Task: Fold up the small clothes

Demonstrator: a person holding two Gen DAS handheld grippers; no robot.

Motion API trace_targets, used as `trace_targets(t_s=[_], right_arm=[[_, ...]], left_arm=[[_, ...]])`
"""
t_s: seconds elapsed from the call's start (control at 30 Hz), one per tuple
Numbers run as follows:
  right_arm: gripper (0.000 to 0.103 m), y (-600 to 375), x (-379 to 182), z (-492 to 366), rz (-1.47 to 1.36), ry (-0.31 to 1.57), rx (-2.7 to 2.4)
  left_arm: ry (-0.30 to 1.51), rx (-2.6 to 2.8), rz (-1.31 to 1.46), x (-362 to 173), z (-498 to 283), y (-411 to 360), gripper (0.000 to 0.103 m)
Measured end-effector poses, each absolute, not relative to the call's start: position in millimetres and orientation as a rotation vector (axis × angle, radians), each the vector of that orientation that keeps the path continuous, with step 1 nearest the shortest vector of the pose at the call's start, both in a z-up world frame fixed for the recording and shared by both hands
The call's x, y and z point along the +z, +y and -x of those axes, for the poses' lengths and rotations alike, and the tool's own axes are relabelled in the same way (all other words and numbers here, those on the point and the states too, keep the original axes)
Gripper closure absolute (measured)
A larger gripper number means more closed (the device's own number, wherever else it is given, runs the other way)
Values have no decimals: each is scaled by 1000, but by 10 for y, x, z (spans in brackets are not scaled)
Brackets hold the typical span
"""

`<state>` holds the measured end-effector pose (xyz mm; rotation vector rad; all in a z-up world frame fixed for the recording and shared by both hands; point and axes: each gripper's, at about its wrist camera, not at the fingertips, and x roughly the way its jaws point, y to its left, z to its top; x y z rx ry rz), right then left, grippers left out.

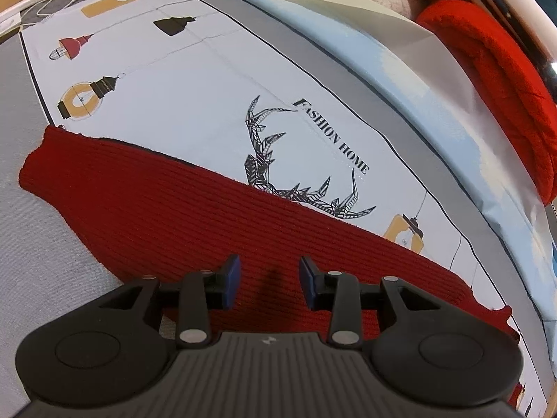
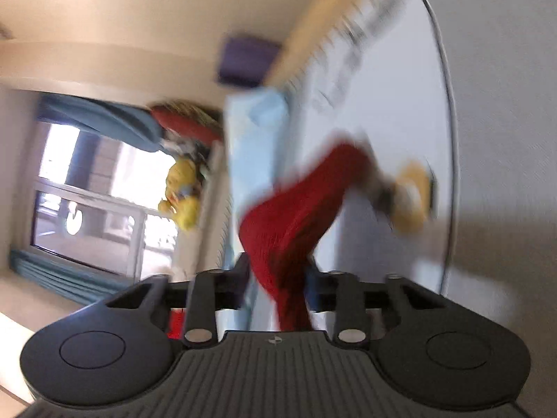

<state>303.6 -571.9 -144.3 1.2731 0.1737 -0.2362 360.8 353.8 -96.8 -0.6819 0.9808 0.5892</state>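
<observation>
Left gripper spread wide above red knit garment — right gripper clamped on its bunched, lifted fabric.

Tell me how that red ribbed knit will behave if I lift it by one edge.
Probably floppy: the red ribbed knit lies flat in the left view, and hangs bunched from the right gripper. Likely light. The ribbing should grip the pads rather than slip.

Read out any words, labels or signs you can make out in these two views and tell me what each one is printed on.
"FASHION HOME": printed beside the antler drawing on the white printed cloth that lies under the dark red knit garment.
Small emblem on the left gripper body: a logo, no letters readable.
Right wrist view: print on the cloth is motion-blurred, unreadable; the right gripper is closed on the red garment.
</observation>
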Motion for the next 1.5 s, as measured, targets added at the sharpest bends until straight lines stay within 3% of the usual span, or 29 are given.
trace_targets(t_s=[0.07,0.2,0.27,0.3,0.33,0.7,0.77,0.8,0.83,0.9,1.03,1.1,1.2,1.3,1.33,1.5], right_arm=[[84,-5741,-1369,-2972,-1197,142,-339],[79,-5735,-1487,-2984,-1141,345,-525],[59,-5777,-1587,-2981,-1237,332,-478],[44,-5795,-1606,-2985,-1263,316,-462],[41,-5816,-1620,-2990,-1272,312,-461],[45,-5750,-1559,-3253,-1010,412,-573],[62,-5684,-1588,-3396,-940,461,-543],[84,-5643,-1584,-3456,-897,479,-533],[93,-5627,-1586,-3521,-872,497,-516],[94,-5548,-1544,-3522,-833,490,-520],[96,-5359,-1054,-3192,-611,232,-741],[95,-5339,-905,-3077,-529,209,-886],[91,-5519,-1127,-3097,-596,415,-925],[64,-5603,-1320,-2925,-691,468,-986],[60,-5606,-1304,-2949,-680,477,-997],[61,-5589,-1268,-2851,-665,555,-1106]], left_arm=[[984,584,679,-976,-3622,3511,62],[986,579,676,-988,-3649,3474,62],[989,572,669,-996,-3660,3444,62],[992,569,664,-1001,-3662,3432,62],[994,568,660,-1006,-3662,3422,62],[1002,576,643,-1031,-3671,3418,62],[1002,569,639,-1024,-3681,3399,62],[1001,566,637,-1019,-3683,3392,62],[1000,566,635,-1014,-3682,3387,62],[999,567,639,-1010,-3678,3392,62],[999,571,645,-1010,-3672,3407,62],[999,565,646,-1008,-3668,3406,62],[1002,556,648,-1010,-3648,3415,62],[1003,561,654,-1021,-3615,3456,62],[1004,564,658,-1028,-3602,3475,62],[1011,573,686,-1066,-3557,3549,62]])
